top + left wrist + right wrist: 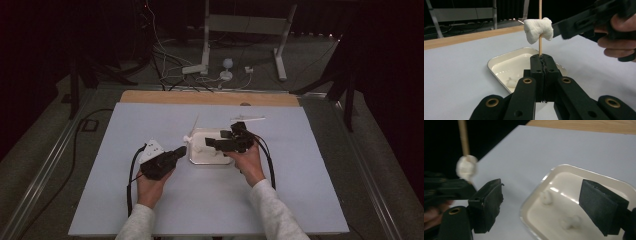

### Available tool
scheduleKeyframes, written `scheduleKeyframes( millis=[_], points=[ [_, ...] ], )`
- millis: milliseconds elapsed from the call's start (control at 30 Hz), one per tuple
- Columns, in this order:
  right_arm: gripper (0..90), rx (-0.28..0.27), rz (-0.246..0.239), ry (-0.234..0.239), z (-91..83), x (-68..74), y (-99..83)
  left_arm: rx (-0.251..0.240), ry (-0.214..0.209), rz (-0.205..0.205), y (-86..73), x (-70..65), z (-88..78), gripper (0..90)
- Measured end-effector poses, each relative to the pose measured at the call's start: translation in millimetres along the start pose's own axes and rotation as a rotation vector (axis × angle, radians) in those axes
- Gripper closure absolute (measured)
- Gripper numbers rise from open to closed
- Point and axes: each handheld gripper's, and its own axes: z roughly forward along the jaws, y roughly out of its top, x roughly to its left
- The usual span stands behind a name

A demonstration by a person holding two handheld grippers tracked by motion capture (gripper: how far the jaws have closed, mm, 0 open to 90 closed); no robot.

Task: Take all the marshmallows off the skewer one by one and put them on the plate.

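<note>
My left gripper (541, 58) is shut on the lower end of a wooden skewer (540, 47) that stands upright. A white marshmallow (538, 30) is speared on the skewer a little above the jaws. In the high view this gripper (179, 151) sits at the left edge of a white tray (200, 159), with the marshmallow (187, 138) above it. My right gripper (544, 192) is open over the tray (564, 167), nothing between its jaws. Two loose marshmallows (546, 197) (571, 222) lie in the tray. The speared marshmallow (467, 168) is apart from the right gripper's left jaw.
A second skewer (247, 119) lies on the white table cover (210, 200) behind the tray. A wooden strip (210, 97) runs along the far edge. Beyond it, cables and white stand legs (205, 60) are on the floor.
</note>
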Motion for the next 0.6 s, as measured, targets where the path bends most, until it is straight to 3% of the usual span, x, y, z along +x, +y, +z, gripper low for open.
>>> scheduleKeyframes(
  millis=[100,267,600],
  points=[
    [20.6,-0.008,0.004,0.035,-0.9,4.7,0.6,-0.004,0.002,-0.001,0.6,-0.7,0.7,90.0],
    [30.8,-0.011,-0.035,0.092,-0.4,13.9,0.6,-0.001,0.002,-0.002,-0.1,-1.2,2.0,90.0],
    [41.8,-0.012,-0.031,0.188,8.9,24.9,1.1,-0.001,-0.016,0.004,-0.4,-4.6,5.0,90.0]
  ],
)
